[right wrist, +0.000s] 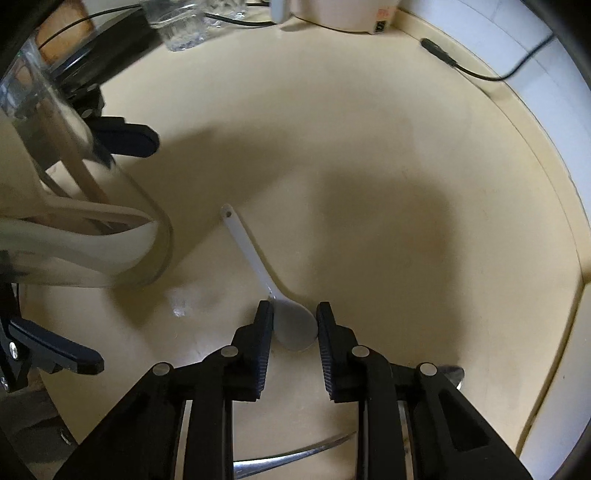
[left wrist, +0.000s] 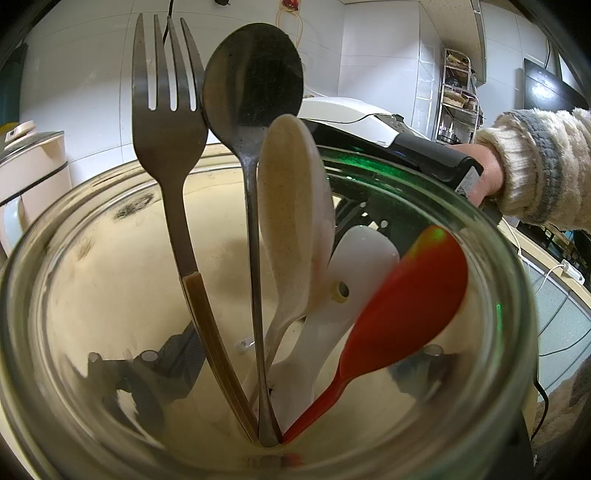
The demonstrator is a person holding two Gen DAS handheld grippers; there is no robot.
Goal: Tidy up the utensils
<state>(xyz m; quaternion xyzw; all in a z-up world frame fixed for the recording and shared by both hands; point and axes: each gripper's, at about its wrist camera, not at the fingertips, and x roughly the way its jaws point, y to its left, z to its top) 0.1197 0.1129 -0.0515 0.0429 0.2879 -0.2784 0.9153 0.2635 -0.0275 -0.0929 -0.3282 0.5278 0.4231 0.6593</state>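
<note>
In the left wrist view a clear glass jar (left wrist: 74,236) fills the frame, held between my left gripper's fingers (left wrist: 122,380), which show through the glass. In it stand a metal fork (left wrist: 166,122), a metal spoon (left wrist: 255,81), a beige spoon (left wrist: 291,206), a white spoon (left wrist: 354,280) and a red spoon (left wrist: 406,306). In the right wrist view my right gripper (right wrist: 294,314) is low over the cream counter (right wrist: 369,147), its jaws on either side of the bowl of a white plastic spoon (right wrist: 295,325) lying flat. The jar (right wrist: 74,221) and left gripper's fingers (right wrist: 125,138) are at the left.
A metal utensil (right wrist: 295,454) lies on the counter under my right gripper, and another metal piece (right wrist: 452,373) shows at its right. A drinking glass (right wrist: 181,29), a white appliance (right wrist: 340,14) and a black cable (right wrist: 461,68) stand at the back. The counter's raised edge (right wrist: 554,206) runs on the right.
</note>
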